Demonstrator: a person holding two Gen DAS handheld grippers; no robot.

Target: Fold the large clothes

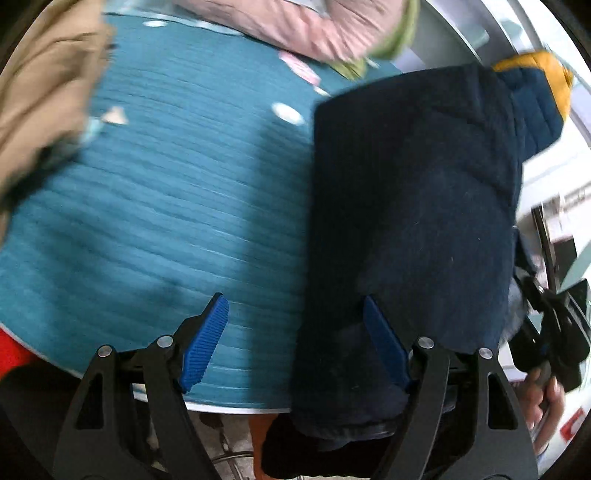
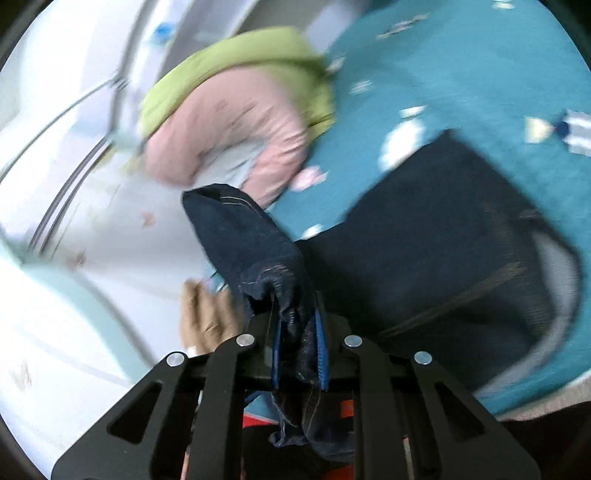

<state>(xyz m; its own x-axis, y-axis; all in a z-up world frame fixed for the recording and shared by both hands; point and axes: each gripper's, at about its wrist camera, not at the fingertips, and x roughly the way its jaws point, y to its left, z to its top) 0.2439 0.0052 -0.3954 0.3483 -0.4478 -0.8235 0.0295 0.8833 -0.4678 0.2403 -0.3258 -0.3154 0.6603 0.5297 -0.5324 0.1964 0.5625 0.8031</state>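
Note:
A dark navy garment (image 1: 410,229), folded into a long strip, lies on the teal cloth-covered table (image 1: 177,192) and hangs over its near edge. My left gripper (image 1: 295,343) is open; its right finger (image 1: 384,343) rests against the garment's lower part, its left finger (image 1: 205,343) is over bare teal cloth. My right gripper (image 2: 298,347) is shut on a bunched end of the dark garment (image 2: 251,251), held up off the table. The rest of the garment (image 2: 443,266) spreads to the right on the teal cloth (image 2: 461,74). The views are motion-blurred.
A pink and green padded garment (image 1: 306,26) lies at the table's far side, also in the right wrist view (image 2: 229,125). A tan garment (image 1: 40,103) lies at the left. A navy and yellow garment (image 1: 535,92) sits beyond the dark one. White furniture (image 2: 55,147) stands beside the table.

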